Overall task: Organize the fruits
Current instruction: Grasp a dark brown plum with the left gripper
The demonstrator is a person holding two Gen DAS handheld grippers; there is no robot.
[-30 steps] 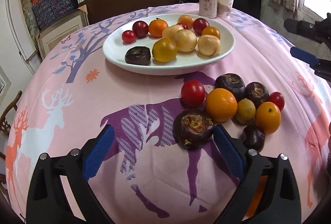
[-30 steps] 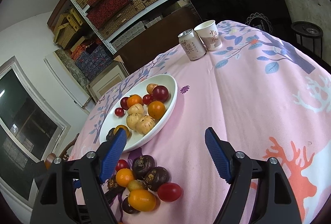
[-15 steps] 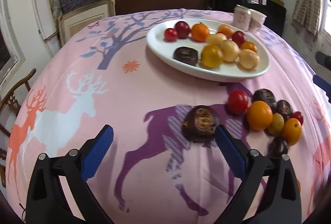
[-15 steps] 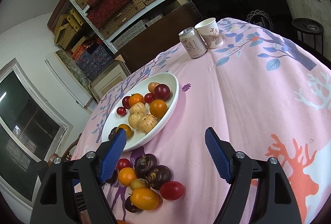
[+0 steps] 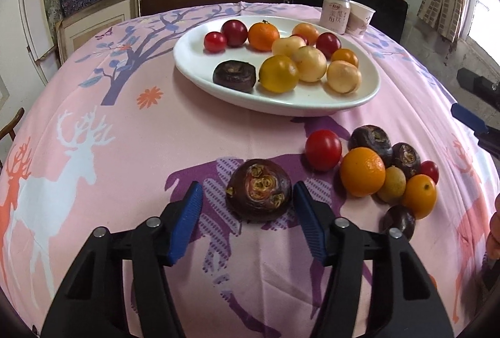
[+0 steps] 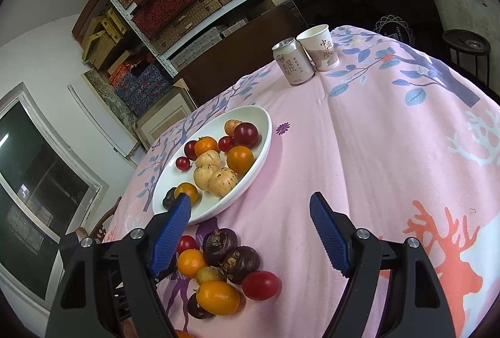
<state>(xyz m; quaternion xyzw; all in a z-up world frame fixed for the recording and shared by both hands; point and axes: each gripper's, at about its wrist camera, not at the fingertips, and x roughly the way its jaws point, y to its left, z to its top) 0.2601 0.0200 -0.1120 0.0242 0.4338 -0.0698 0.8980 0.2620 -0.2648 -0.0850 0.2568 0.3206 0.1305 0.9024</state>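
Observation:
A dark brown round fruit point(image 5: 259, 191) lies on the pink deer-print tablecloth point(image 5: 125, 150), between the blue pads of my left gripper point(image 5: 246, 186). Its jaws are closing; the right pad is at the fruit's edge and the left pad stands off it with a gap. To the right lies a pile of loose fruit: a red tomato point(image 5: 323, 150), an orange point(image 5: 362, 171) and several small dark and yellow ones. Beyond it a white oval plate point(image 5: 281, 110) holds several fruits. My right gripper point(image 6: 250, 200) hovers open over the cloth near the plate point(image 6: 175, 178), with nothing between its fingers.
A drink can point(image 5: 336, 13) and a paper cup point(image 5: 361, 21) stand behind the plate at the table's far edge. Shelves with boxes fill the back wall. A wooden chair point(image 5: 12, 125) stands at the left. The right gripper's blue pad point(image 5: 467, 118) shows at the right edge.
My left gripper's jaws have narrowed from wide open to close around the dark fruit, and the view has shifted sideways. The right gripper has not moved.

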